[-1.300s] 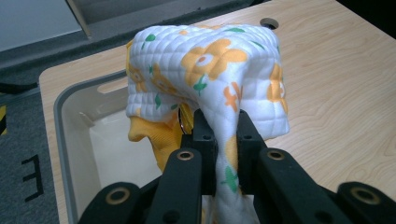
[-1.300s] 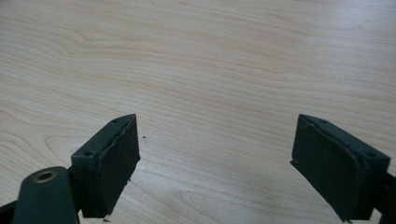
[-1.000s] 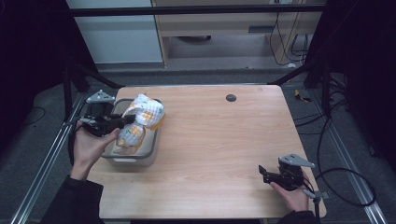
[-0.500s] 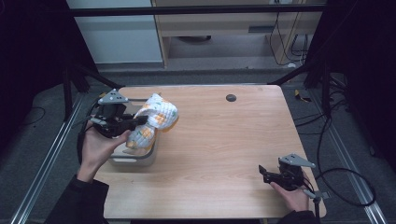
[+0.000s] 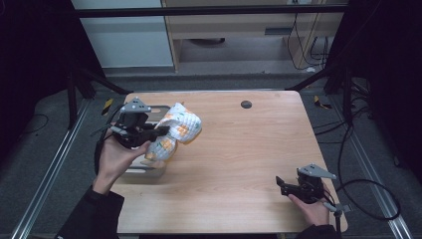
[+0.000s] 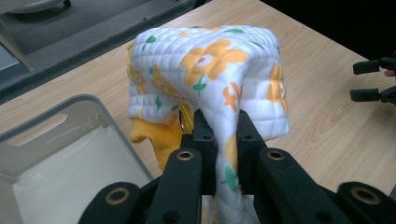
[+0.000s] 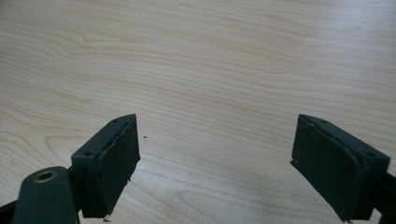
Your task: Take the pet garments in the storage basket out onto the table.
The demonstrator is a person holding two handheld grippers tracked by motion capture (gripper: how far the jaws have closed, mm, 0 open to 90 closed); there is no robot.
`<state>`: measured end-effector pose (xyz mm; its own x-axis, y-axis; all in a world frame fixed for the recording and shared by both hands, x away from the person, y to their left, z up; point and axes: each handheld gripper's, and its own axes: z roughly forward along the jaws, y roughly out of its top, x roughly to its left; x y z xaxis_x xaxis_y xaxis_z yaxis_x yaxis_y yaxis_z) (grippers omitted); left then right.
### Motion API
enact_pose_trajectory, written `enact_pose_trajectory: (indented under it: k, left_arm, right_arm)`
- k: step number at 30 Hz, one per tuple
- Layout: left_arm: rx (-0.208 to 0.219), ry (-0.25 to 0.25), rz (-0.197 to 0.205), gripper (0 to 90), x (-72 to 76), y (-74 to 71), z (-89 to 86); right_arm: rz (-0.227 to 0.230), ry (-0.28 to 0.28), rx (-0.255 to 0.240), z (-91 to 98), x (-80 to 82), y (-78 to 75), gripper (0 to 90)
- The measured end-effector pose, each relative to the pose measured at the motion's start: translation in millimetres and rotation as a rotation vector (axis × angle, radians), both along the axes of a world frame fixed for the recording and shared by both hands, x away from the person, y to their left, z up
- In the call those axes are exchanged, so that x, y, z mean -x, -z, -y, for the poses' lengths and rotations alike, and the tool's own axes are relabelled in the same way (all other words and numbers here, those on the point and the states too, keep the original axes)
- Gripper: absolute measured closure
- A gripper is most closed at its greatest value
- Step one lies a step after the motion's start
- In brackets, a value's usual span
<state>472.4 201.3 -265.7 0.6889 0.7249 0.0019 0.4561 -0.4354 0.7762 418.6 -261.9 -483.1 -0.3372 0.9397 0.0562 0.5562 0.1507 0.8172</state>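
Observation:
A quilted white cloth with orange flowers (image 5: 180, 127) (image 6: 210, 70) hangs in the air over the left part of the wooden table (image 5: 234, 149). My left gripper (image 5: 161, 130) (image 6: 227, 140) is shut on a fold of it, and the cloth drapes over the jaws. A yellow lining (image 6: 156, 133) shows underneath. Below and behind it stands a grey bin (image 5: 142, 169) (image 6: 60, 154) with nothing visible inside. My right gripper (image 5: 279, 185) (image 7: 215, 163) rests low at the table's front right, jaws wide open over bare wood.
A small dark round hole (image 5: 246, 104) sits near the table's far edge. Black frame posts and cables (image 5: 358, 149) flank the table on both sides. The right gripper's jaws (image 6: 373, 79) appear far off in the left gripper view.
My left gripper has lifted the cloth out of the bin and carried it toward the table's middle. The right gripper has stayed put.

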Motion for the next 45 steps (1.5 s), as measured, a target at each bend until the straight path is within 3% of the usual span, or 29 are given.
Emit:
enact_pose_trajectory:
  k: [20, 45]
  left_arm:
    - [-0.020, 0.091, -0.012, 82.9, 0.9, 5.0, 34.0]
    - [-0.038, 0.171, -0.067, 82.8, -10.1, 39.0, 68.7]
  right_arm:
    - [0.001, 0.001, -0.006, 0.3, 0.4, -0.8, 15.0]
    - [-0.001, 0.002, -0.007, 0.7, 0.2, -1.0, 15.1]
